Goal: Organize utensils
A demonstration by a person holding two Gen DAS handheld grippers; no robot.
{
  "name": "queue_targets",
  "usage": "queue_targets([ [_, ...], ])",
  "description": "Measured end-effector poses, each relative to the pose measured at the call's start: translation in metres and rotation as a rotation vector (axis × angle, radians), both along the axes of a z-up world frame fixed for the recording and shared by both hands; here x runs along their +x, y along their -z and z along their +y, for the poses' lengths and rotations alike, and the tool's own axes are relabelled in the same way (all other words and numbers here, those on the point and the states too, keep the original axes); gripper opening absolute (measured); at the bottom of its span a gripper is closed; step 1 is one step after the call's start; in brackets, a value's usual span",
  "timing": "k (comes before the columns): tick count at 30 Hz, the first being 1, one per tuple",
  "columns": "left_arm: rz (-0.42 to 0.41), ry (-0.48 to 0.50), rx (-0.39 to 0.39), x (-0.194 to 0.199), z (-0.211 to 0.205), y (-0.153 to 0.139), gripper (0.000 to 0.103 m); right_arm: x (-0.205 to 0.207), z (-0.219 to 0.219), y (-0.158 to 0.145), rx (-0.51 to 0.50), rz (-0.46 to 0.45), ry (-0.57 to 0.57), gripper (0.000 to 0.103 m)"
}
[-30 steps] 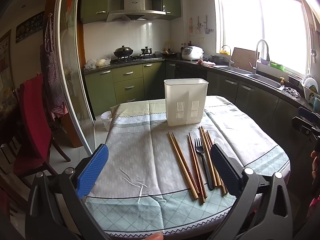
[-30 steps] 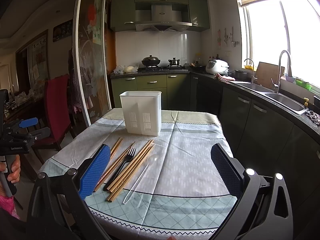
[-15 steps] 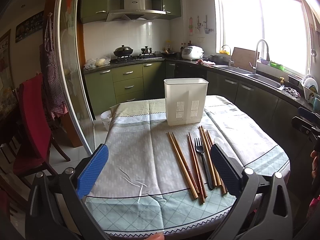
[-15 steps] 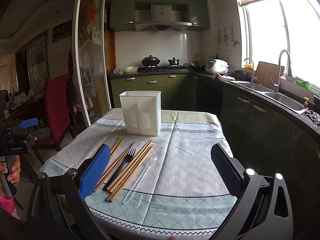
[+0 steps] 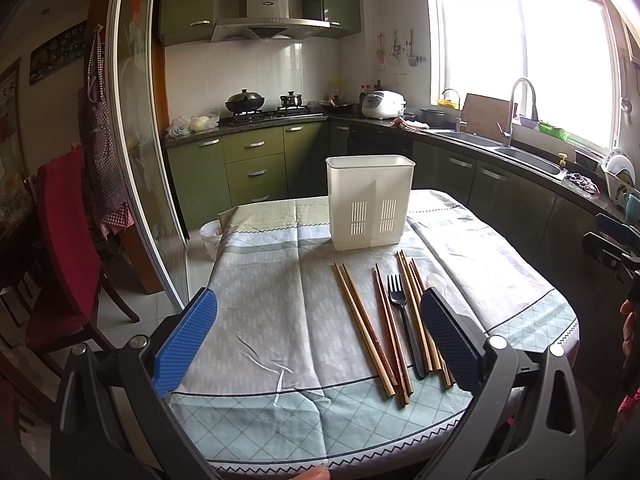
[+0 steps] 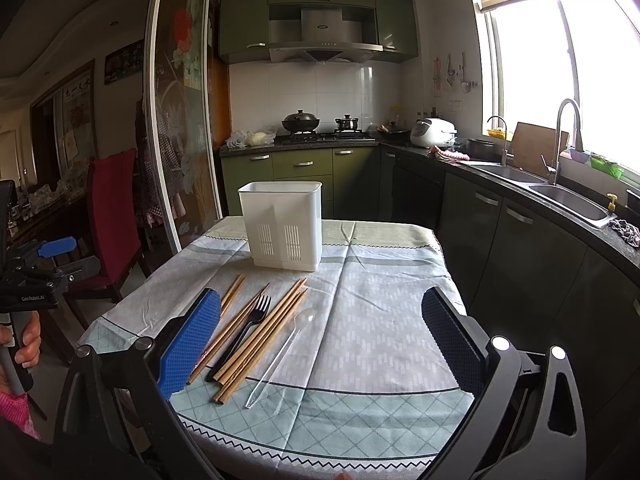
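A white slotted utensil holder (image 5: pixel 370 201) (image 6: pixel 282 225) stands upright on the table. In front of it lie several wooden chopsticks (image 5: pixel 362 326) (image 6: pixel 260 338), a black plastic fork (image 5: pixel 404 320) (image 6: pixel 242 338) and a clear plastic spoon (image 6: pixel 282 354). The spoon's bowl (image 5: pixel 435 280) shows behind my left gripper's right finger. My left gripper (image 5: pixel 318 338) is open and empty above the table's near edge. My right gripper (image 6: pixel 320 342) is open and empty, and its left finger (image 6: pixel 190 346) overlaps the chopsticks.
The table wears a grey and green patterned cloth (image 5: pixel 280 300) (image 6: pixel 380 320). A red chair (image 5: pixel 66 240) (image 6: pixel 108 216) stands to the left by a glass sliding door (image 5: pixel 132 140). Green cabinets, a stove and a sink (image 6: pixel 568 200) line the back and right.
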State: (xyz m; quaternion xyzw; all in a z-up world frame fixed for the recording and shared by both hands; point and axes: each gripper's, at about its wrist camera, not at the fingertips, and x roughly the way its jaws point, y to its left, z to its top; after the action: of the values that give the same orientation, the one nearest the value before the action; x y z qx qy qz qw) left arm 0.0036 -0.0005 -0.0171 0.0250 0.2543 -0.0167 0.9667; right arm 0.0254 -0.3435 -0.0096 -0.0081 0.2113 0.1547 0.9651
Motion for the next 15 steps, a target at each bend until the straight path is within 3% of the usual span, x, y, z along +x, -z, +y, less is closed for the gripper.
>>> queue_targets([
  [15,0.004,0.004,-0.003,-0.0002,-0.0004,-0.0033,0.097,-0.0001,0.0013,0.002,0.0,0.0,0.0,0.099],
])
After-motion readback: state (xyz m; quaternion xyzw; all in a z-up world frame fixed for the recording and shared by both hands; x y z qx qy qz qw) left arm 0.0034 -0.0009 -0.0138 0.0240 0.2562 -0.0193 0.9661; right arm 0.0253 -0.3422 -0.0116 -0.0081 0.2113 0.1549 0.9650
